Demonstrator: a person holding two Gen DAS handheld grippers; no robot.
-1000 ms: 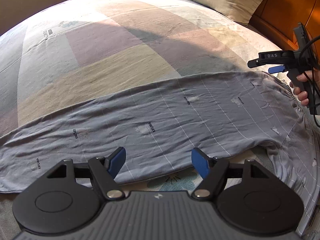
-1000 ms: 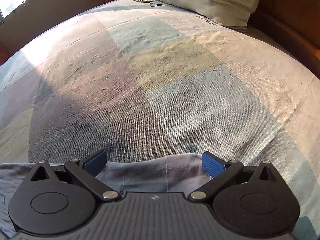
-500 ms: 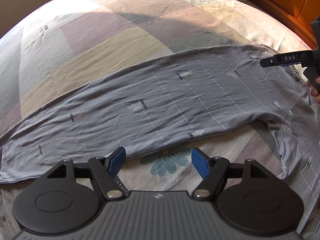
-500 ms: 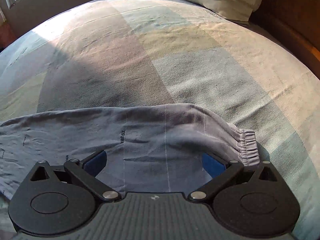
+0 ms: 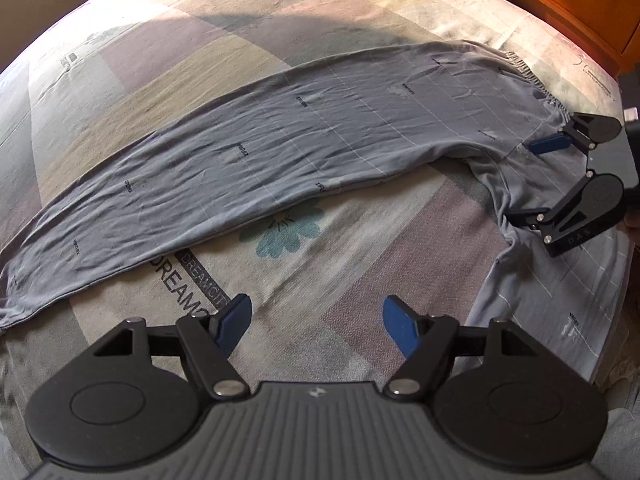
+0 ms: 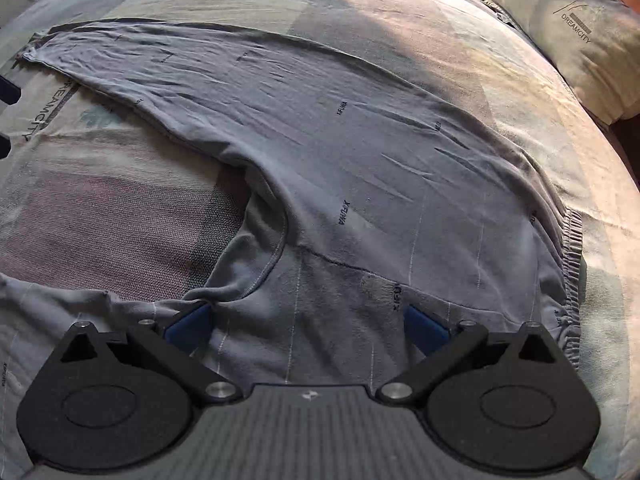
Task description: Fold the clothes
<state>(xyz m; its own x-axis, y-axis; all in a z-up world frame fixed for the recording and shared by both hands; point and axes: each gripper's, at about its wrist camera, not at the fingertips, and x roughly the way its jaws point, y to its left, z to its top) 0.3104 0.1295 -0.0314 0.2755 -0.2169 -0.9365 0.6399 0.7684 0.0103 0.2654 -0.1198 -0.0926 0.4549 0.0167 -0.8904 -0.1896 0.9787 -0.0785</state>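
From the left wrist, the left gripper (image 5: 316, 326) stands wide and empty over bare bedsheet (image 5: 360, 248). The grey trousers (image 5: 280, 148) lie ahead of it, one leg stretched away to its left, the other running down past its right side, seemingly spread flat so a fold can be made. Just ahead of the fingers the sheet reads DREAMCITY beside a teal flower print (image 5: 288, 228). Far right, the right gripper (image 5: 540, 176) straddles the crotch; its body is marked DAS.

From the right wrist, the right gripper (image 6: 308, 322) is wide, nothing pinched, low over the trousers' seat (image 6: 360, 280). The elastic waistband (image 6: 570, 256) lies to its right. Small XIFUMA-like prints dot the cloth. The pillow (image 6: 576, 32) far ahead right reads DREAMCITY.
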